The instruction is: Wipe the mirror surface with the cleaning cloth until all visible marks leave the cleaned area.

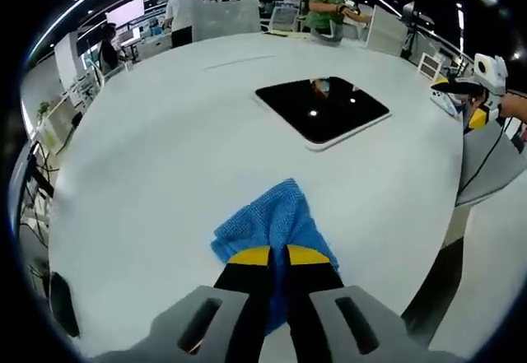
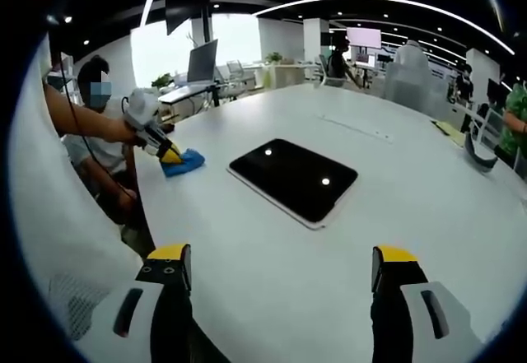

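Left gripper (image 1: 278,256): fingers clamped on blue cleaning cloth (image 1: 276,215), ready for wiping. Mirror (image 1: 323,109) flat on white surface (image 1: 165,149), at one o'clock. Right gripper (image 2: 280,268): fingers wide apart, clear of mirror.

The white table (image 2: 346,289) lies bare around the mirror (image 2: 294,179) on every side, so a gripper can pass to it freely. The blue cloth (image 2: 183,163) rests near the table's left edge, apart from the mirror, with bare table between them. Chairs, desks and people stand beyond the far edge.
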